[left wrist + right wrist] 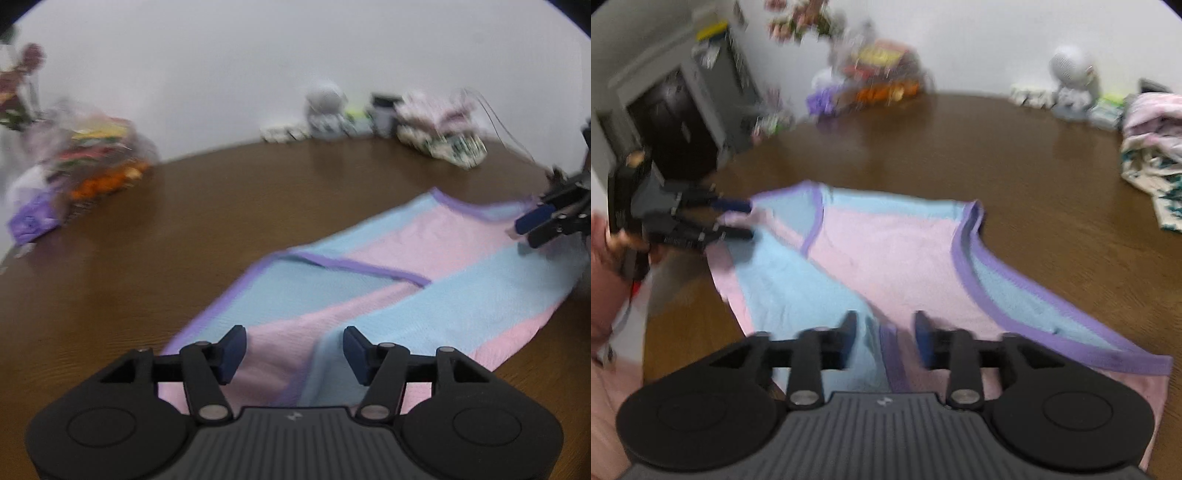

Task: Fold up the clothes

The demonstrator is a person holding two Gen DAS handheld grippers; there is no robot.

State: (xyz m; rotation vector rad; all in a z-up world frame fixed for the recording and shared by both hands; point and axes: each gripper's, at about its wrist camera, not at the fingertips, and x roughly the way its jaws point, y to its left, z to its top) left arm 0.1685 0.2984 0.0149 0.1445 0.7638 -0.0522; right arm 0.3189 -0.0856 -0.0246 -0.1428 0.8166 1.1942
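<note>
— On the brown table [155, 236], what is in front of you?

— Your garment [388, 280], pink and blue with purple trim, lies spread flat across the wood. At your left, your left gripper [291, 350] hovers over one end of it, fingers spread wide, nothing between them.

— And the other side?

— Your right gripper [886, 338] sits over the opposite end, jaws parted with a fold of blue and purple-edged cloth lying between the pads; you are not pinching it. Far back on the table, a blurred colourful pile [879, 74] sits left, a pale round figure [1071, 77] stands further right, and a heap of other clothes [1152, 147] lies at your far right.
</note>
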